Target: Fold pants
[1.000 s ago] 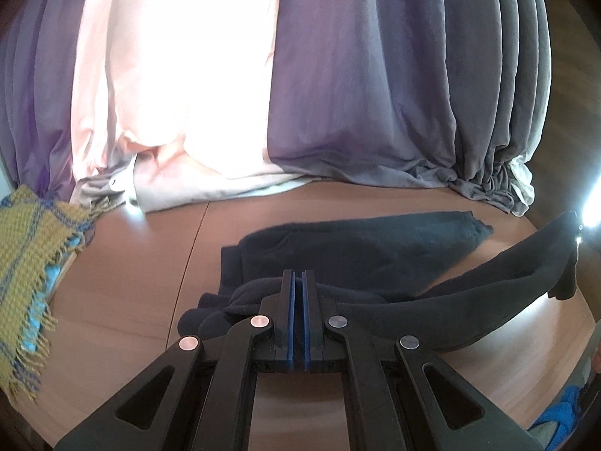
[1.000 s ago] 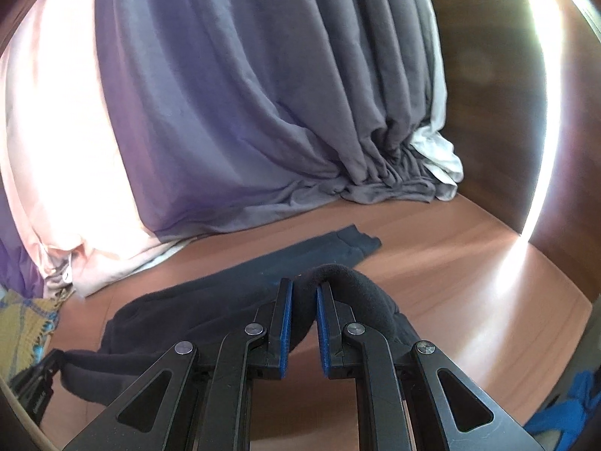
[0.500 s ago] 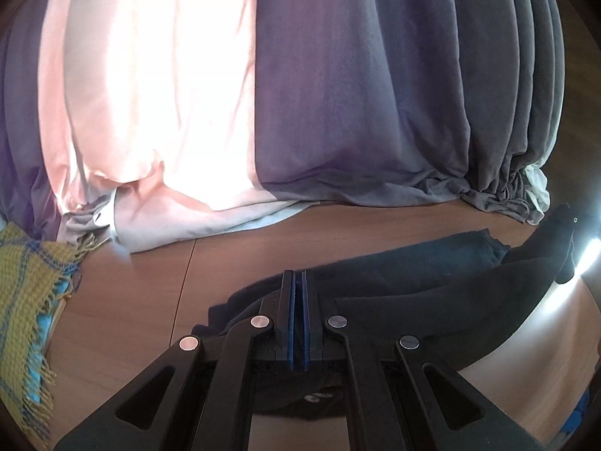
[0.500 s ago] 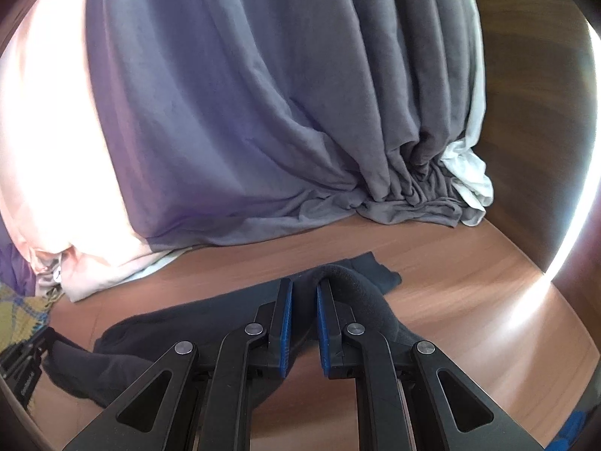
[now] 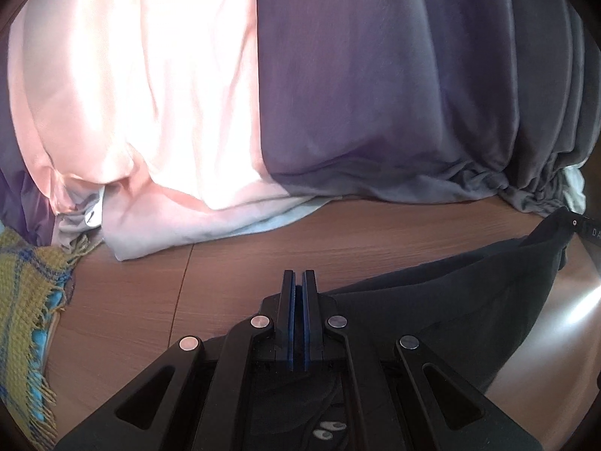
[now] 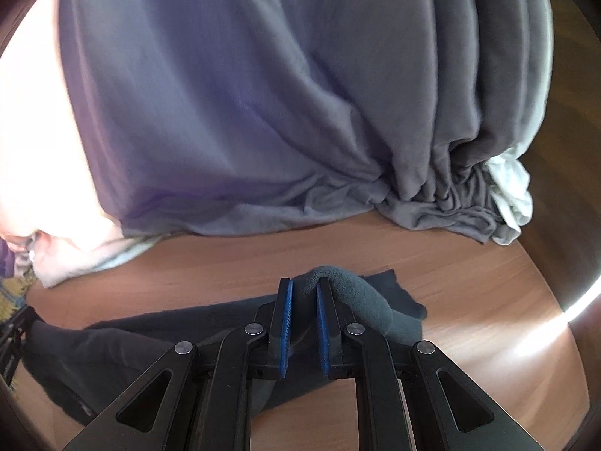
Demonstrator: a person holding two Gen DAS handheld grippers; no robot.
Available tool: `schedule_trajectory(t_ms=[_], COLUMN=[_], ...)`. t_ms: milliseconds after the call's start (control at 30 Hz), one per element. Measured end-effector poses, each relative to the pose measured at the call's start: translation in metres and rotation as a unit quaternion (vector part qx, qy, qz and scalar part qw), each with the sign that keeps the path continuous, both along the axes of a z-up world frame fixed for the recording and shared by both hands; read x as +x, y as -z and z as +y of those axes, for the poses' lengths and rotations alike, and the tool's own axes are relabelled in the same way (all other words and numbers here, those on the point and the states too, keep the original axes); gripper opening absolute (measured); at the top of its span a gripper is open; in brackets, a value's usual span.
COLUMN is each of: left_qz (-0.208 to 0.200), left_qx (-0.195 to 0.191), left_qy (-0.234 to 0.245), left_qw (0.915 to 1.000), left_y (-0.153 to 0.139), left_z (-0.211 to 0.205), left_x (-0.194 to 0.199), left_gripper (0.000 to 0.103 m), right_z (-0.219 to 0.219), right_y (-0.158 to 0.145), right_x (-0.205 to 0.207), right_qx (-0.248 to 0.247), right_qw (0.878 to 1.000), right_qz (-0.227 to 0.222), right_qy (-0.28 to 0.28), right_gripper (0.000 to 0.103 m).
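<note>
The pants [image 5: 450, 312] are dark, soft and thick, spread low over the wooden floor and partly doubled over. In my left view they run from six o'clock out to a raised corner at three o'clock. In my right view the pants [image 6: 112, 345] stretch toward nine o'clock, one rolled edge humped up at centre.

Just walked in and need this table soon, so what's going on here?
A person with a handheld gripper in each hand is folding dark pants on the wooden table. The left gripper has its jaws shut on a thin edge of the fabric; the right gripper is clamped on a thick roll of it at the other end. One layer already lies flat beneath. Curtains hang behind, and a yellow woven cloth sits at the side.
</note>
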State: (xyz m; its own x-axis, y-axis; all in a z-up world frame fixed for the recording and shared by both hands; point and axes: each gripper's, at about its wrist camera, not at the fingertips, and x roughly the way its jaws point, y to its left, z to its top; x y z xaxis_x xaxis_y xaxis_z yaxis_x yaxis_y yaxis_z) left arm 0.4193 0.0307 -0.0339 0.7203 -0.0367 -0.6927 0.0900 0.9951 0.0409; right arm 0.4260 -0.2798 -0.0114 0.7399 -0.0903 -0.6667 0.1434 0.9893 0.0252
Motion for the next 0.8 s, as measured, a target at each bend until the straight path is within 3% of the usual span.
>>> schedule_trajectory(t_ms=[467, 800], left_qz=[0.093, 0.118], left_qx=[0.02, 0.025], left_qy=[-0.02, -0.023], left_qw=[0.9953, 0.9924], left_y=[0.069, 0.092], left_z=[-0.006, -0.009], left_x=[0.072, 0.084], left_gripper=[0.005, 0.008], right_z=[0.002, -0.003], right_y=[0.066, 0.1], right_x=[0.092, 0.111], right_qx=[-0.011, -0.009], right_qw=[0.995, 0.989], right_qz=[0.1, 0.145], right_qy=[-0.007, -0.002], right_gripper=[0.013, 0.013])
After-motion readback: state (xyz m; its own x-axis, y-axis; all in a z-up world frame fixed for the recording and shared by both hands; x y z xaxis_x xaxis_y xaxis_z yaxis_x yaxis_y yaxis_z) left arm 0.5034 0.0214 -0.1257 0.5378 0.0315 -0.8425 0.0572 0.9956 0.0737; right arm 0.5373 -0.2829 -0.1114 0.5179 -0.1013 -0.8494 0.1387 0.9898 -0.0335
